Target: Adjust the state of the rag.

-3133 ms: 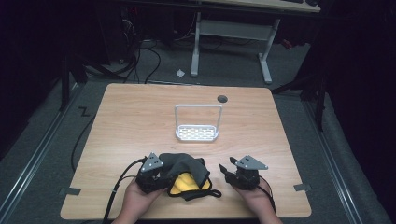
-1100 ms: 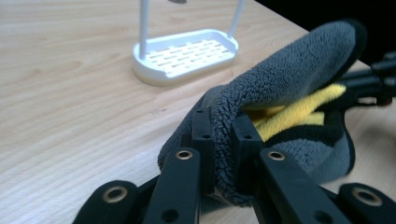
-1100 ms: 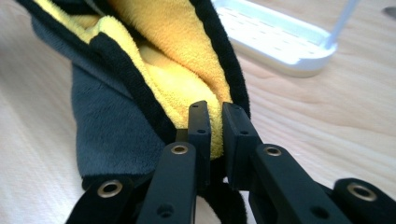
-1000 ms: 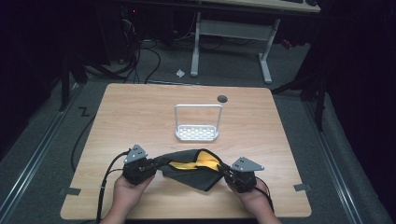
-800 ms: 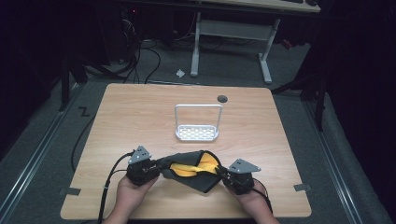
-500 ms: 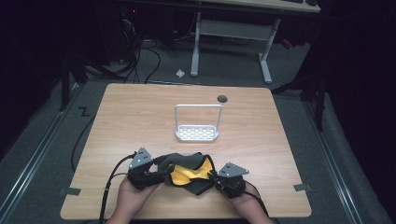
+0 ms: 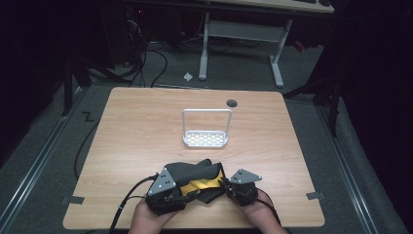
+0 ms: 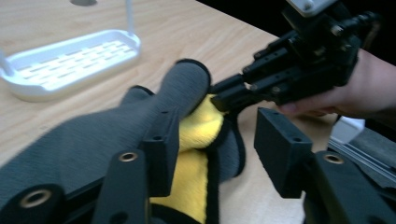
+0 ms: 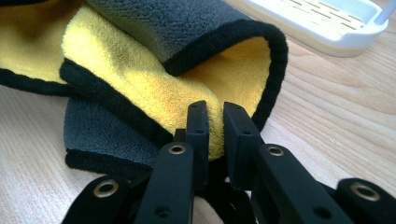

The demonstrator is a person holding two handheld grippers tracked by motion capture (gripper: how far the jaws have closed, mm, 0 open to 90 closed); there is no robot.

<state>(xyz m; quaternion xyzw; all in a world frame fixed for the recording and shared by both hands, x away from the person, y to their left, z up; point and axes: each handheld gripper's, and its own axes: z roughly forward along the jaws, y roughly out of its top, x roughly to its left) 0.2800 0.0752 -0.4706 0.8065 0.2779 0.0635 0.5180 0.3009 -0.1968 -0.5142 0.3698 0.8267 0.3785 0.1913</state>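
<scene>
Near the table's (image 7: pixel 146 126) front edge, our right tongs (image 9: pixel 215 122) pinch the grey-and-yellow cloth (image 7: pixel 197 174); our left tongs (image 8: pixel 212 154), jaws just narrowed somewhat, stand open around its fold.

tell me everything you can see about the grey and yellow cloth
The cloth is a soft, fleecy towel, grey on one face and yellow on the other, with black edging. It lies bunched and partly folded at the near edge of the table, its yellow inside showing. The right gripper pinches a yellow fold at its edge. The left gripper stands open, the cloth draped against one jaw. It lies apart from the white rack.
</scene>
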